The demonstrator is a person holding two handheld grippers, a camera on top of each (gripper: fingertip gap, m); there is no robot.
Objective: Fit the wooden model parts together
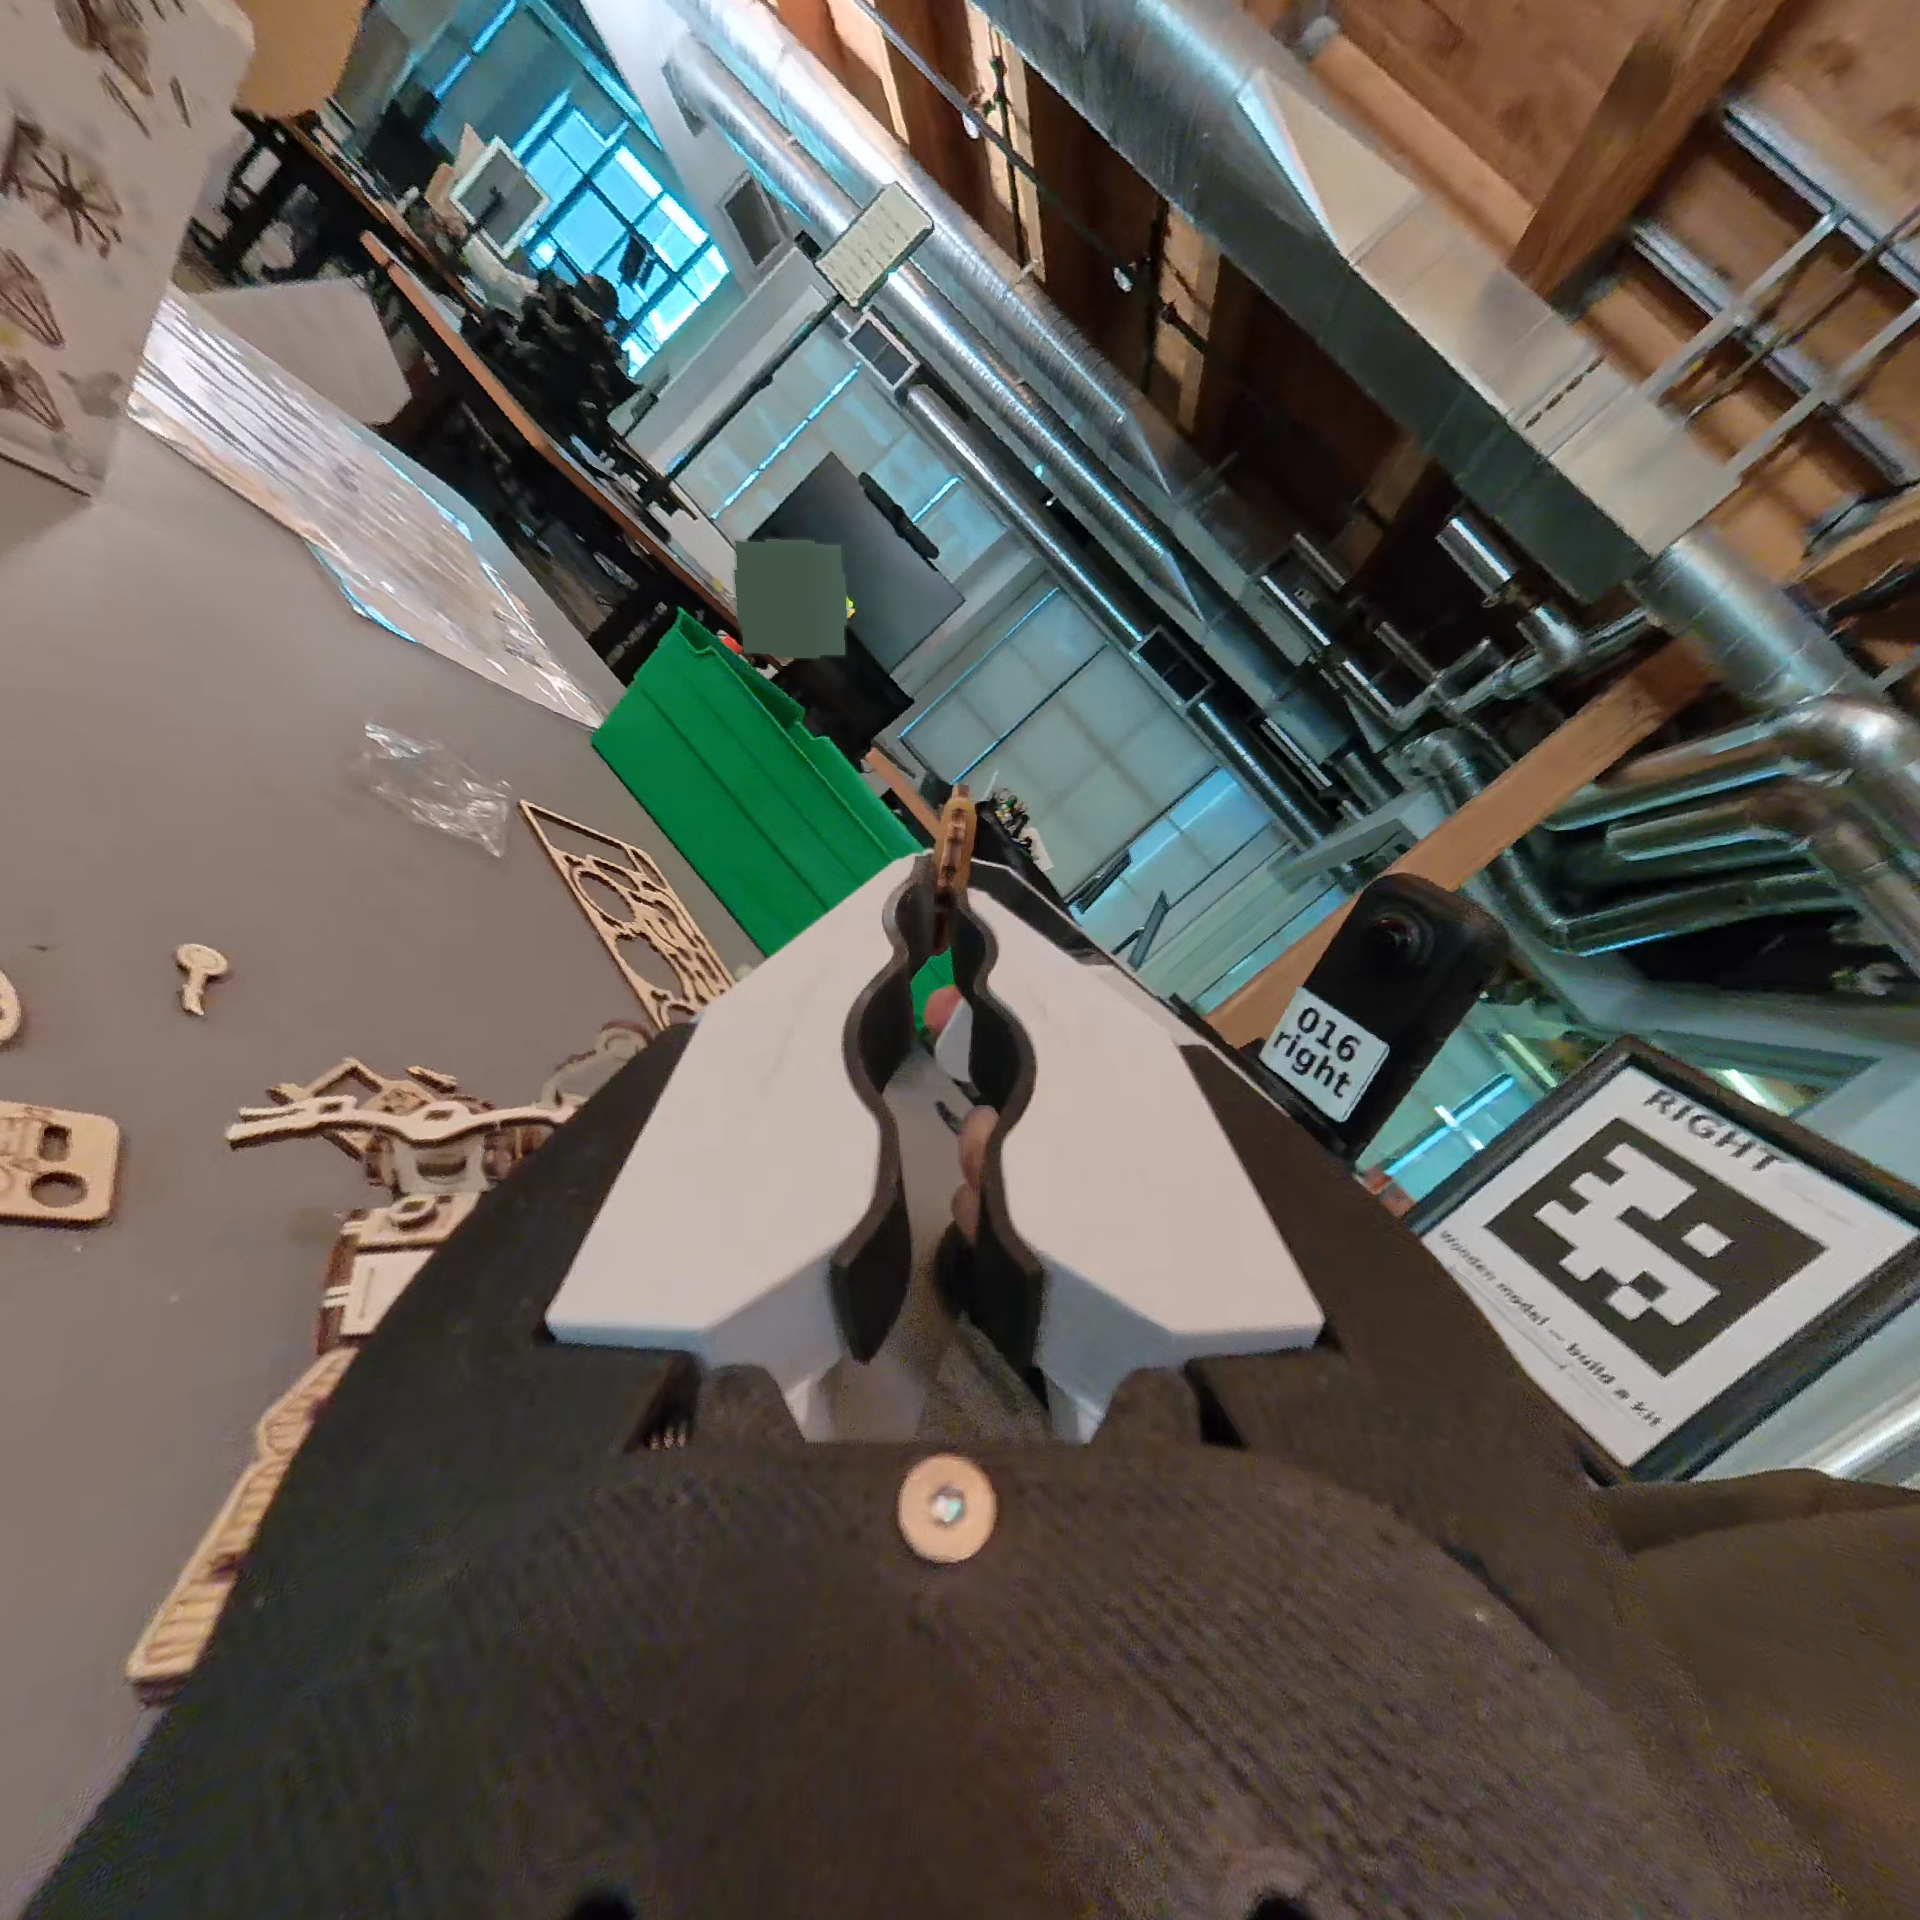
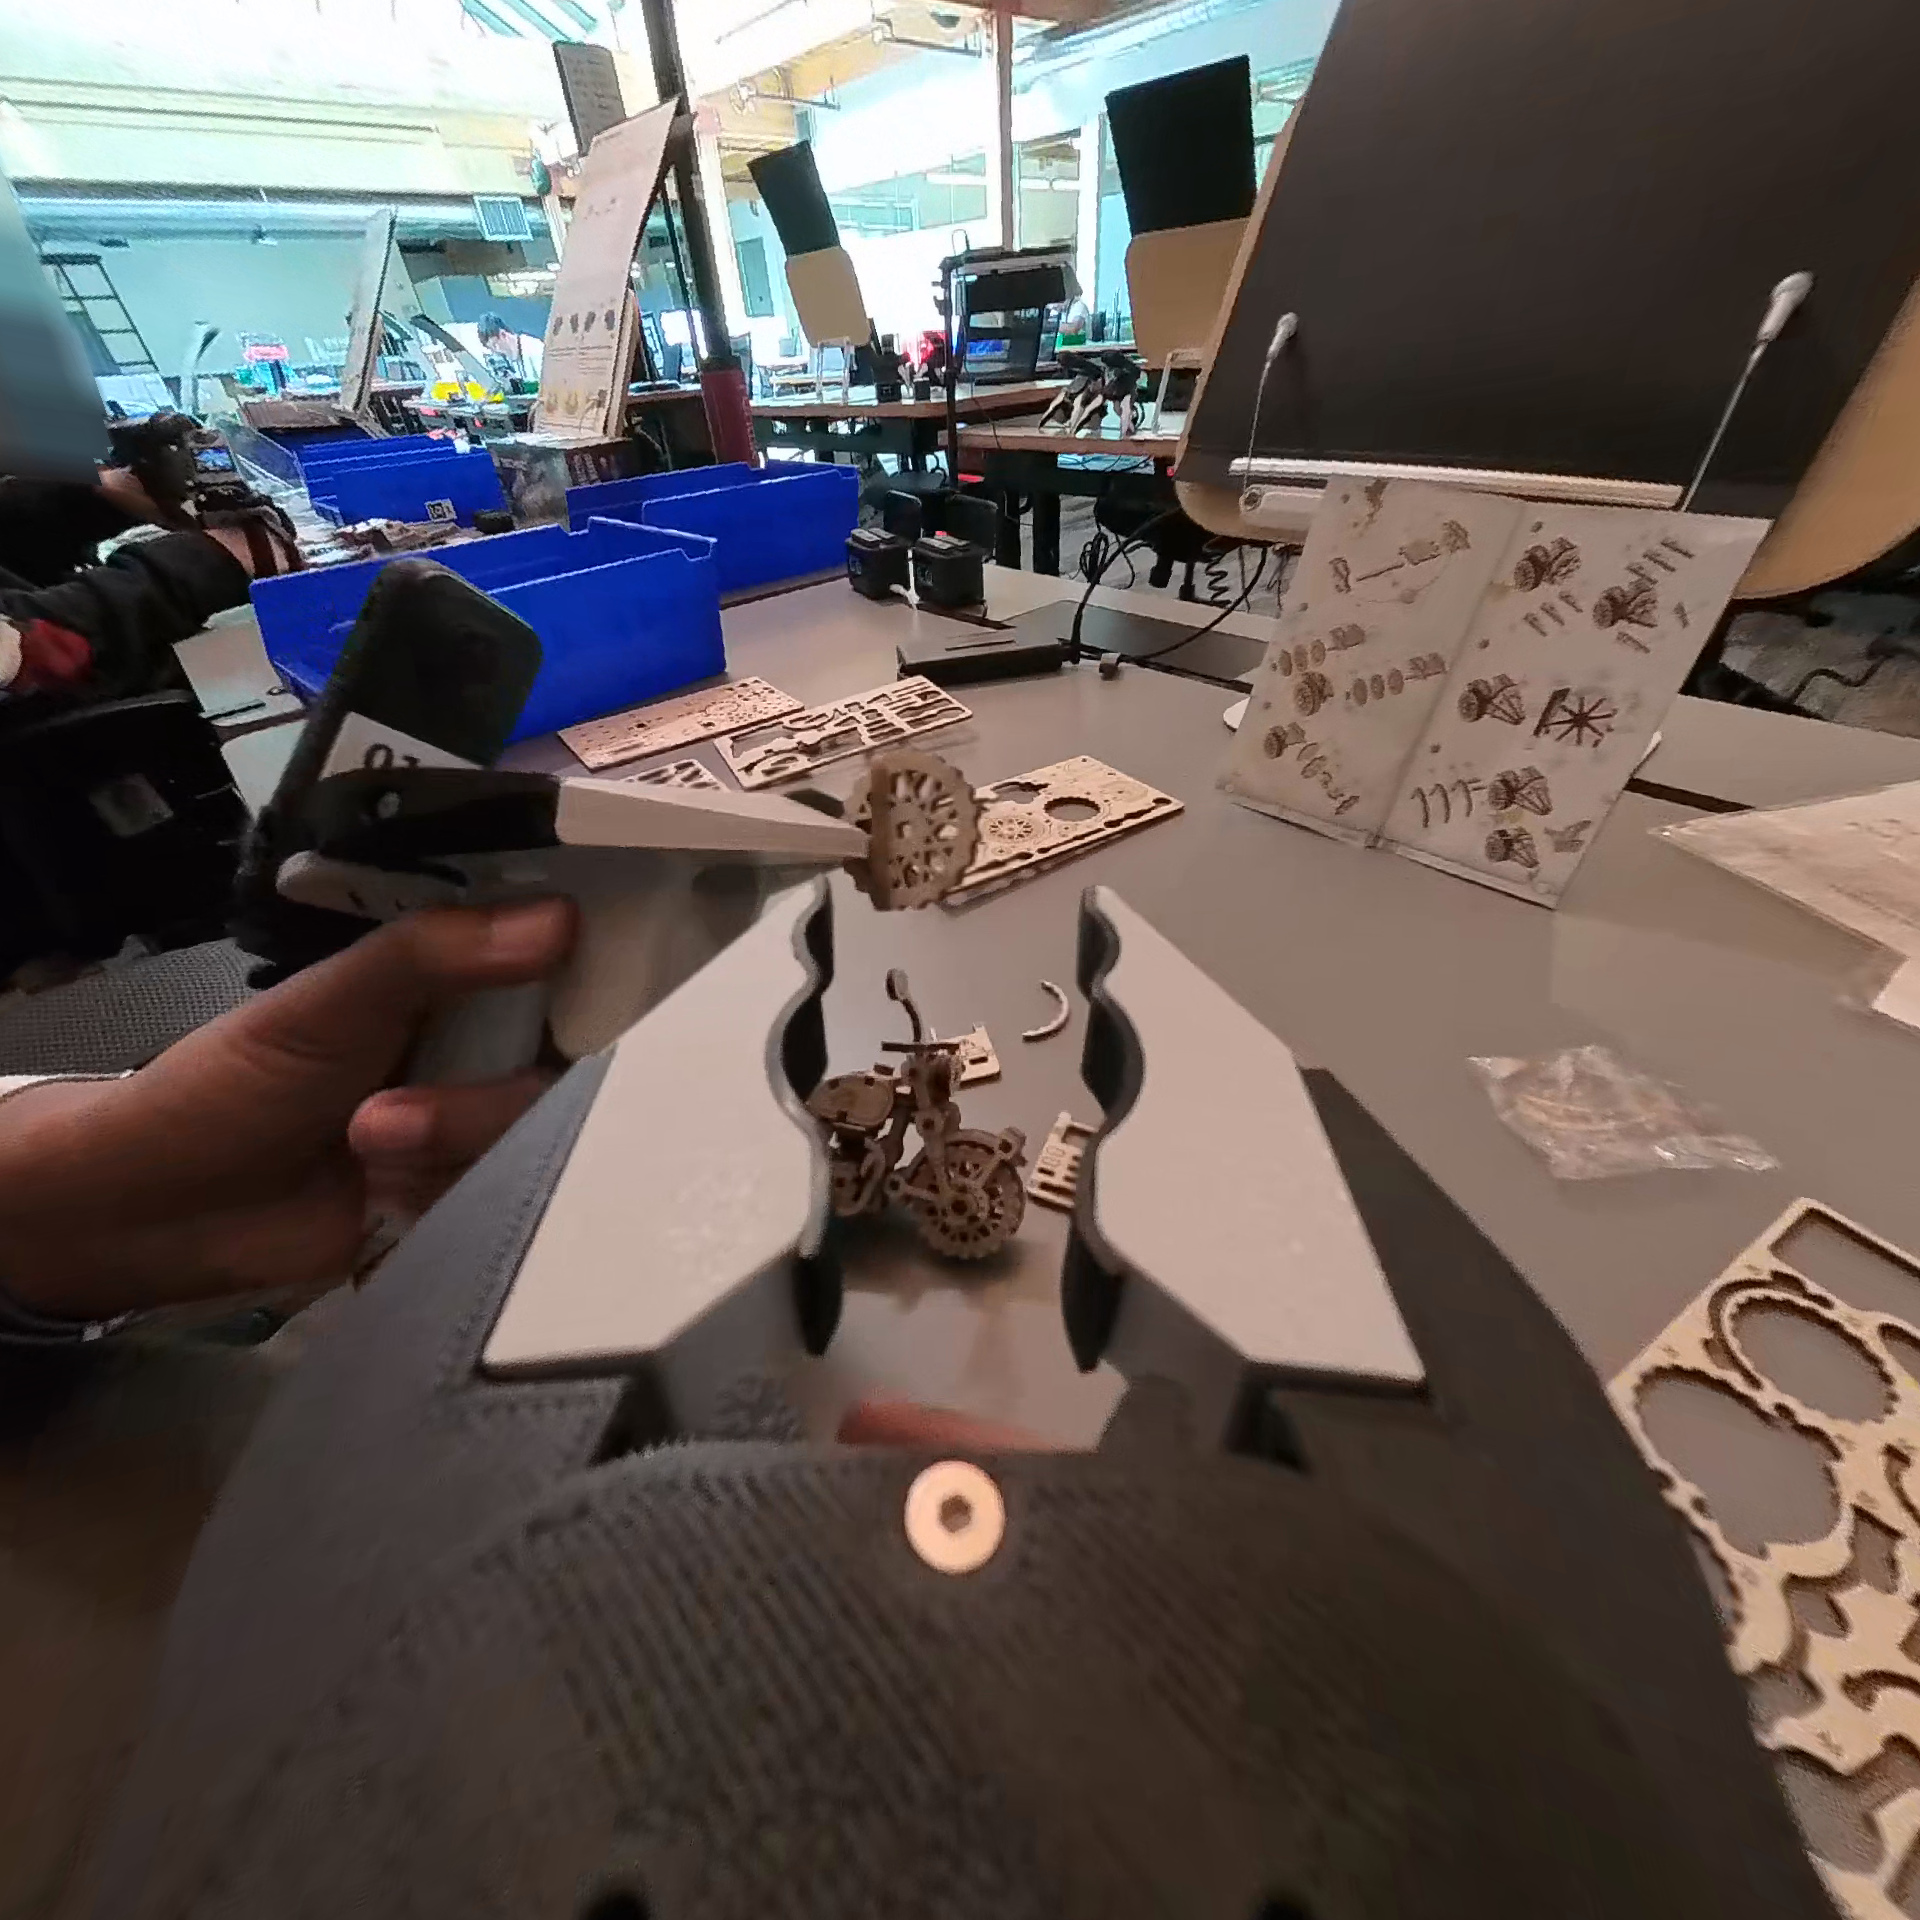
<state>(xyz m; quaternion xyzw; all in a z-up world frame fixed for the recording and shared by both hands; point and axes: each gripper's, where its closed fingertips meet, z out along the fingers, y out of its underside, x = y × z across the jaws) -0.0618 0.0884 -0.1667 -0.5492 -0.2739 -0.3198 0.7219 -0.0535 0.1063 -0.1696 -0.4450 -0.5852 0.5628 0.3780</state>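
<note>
My left gripper [image 1: 943, 896] is shut on a round spoked wooden wheel [image 1: 953, 844], seen edge-on at its tips. In the right wrist view the left gripper [image 2: 858, 827] comes in from the left, held by a hand [image 2: 260, 1101], with the wheel [image 2: 916, 831] in the air above the table. My right gripper [image 2: 956, 930] is open and empty. Beyond its fingers a partly built wooden motorcycle [image 2: 914, 1153] stands on the grey table [image 2: 1351, 987], below the wheel. A small curved wooden piece [image 2: 1047, 1013] and a flat slotted part [image 2: 1060, 1158] lie beside it.
Punched wooden sheets [image 2: 831, 727] lie behind the model, another [image 2: 1787, 1455] at the near right. An instruction sheet [image 2: 1455, 707] stands at the right, a plastic bag [image 2: 1610, 1122] before it. Blue bins [image 2: 582, 623] stand at the back left. Loose parts [image 1: 395, 1132] and a green bin [image 1: 727, 790] show in the left view. Only a small space, under 4 cm, lies between the two pairs of fingers. Both grippers' tips are roughly 11 centimetres from the partly built wooden motorcycle [image 2: 914, 1153].
</note>
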